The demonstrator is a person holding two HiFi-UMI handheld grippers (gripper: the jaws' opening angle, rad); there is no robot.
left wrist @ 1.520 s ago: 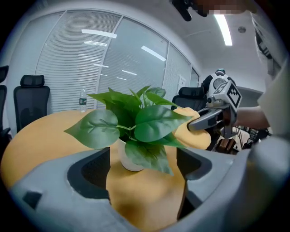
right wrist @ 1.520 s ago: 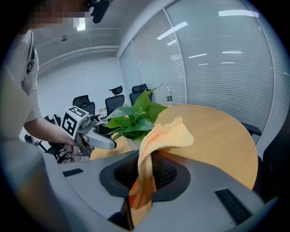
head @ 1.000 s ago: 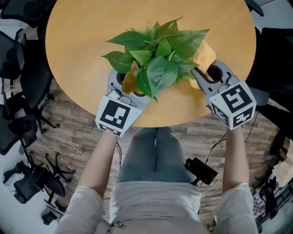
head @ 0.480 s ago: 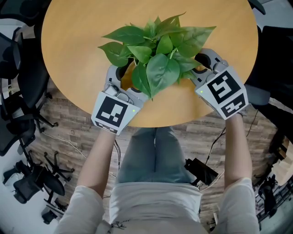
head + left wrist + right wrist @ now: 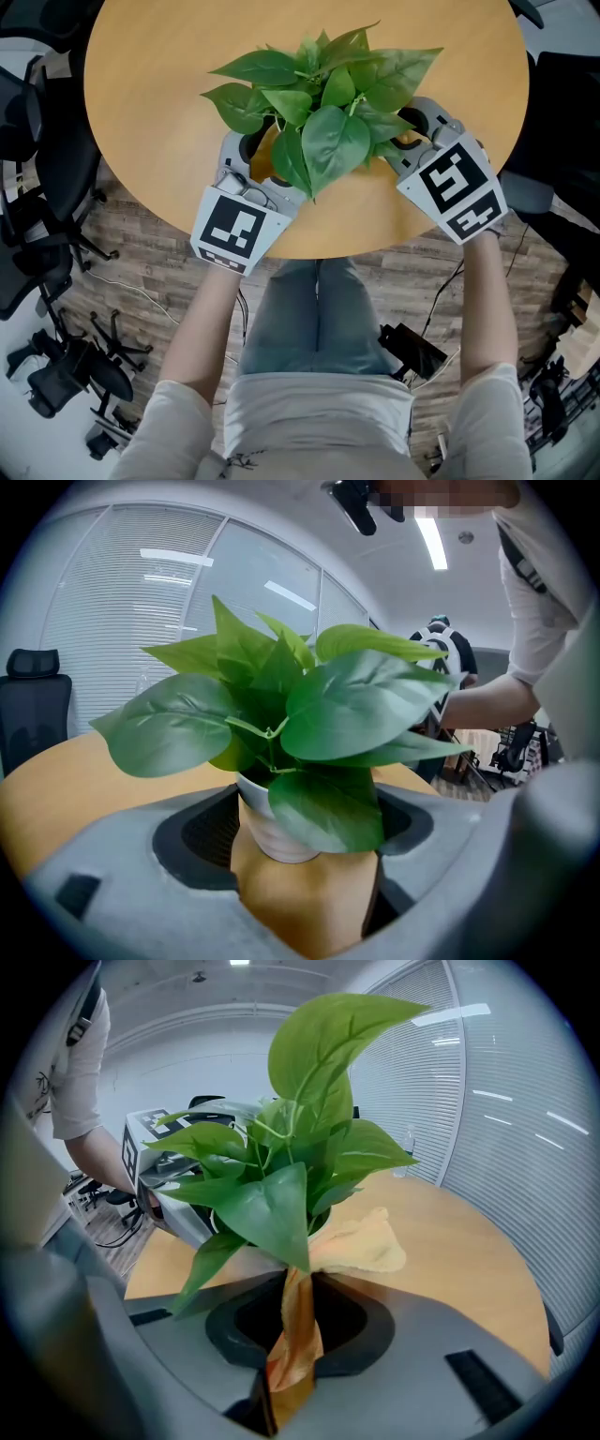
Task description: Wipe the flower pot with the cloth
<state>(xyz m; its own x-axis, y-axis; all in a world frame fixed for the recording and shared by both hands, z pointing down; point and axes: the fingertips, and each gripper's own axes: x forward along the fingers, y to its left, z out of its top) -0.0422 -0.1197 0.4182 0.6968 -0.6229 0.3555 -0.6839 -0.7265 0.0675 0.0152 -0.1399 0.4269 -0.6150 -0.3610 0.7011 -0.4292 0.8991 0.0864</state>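
Observation:
A leafy green plant [image 5: 323, 103] stands in a white ribbed flower pot [image 5: 272, 832] near the front edge of the round wooden table [image 5: 141, 94]. My left gripper [image 5: 261, 159] reaches in from the left, and its jaws are closed around the pot's base [image 5: 305, 808]. Leaves hide the pot's right side. My right gripper [image 5: 403, 136] comes in from the right, shut on a yellow-orange cloth [image 5: 295, 1344]. The cloth runs from the jaws up against the pot [image 5: 247, 1261] and spreads onto the table behind it. In the head view the leaves cover the pot and most of the cloth.
Black office chairs [image 5: 37, 141] stand left of the table, and more dark furniture is at the right. Cables and a black device [image 5: 412, 349] lie on the wood floor by the person's legs. The table edge runs just under both grippers.
My right gripper moved left toward the pot and rolled, so the cloth is now tucked under the leaves. The plant shifted slightly to the left. The left gripper stayed in place.

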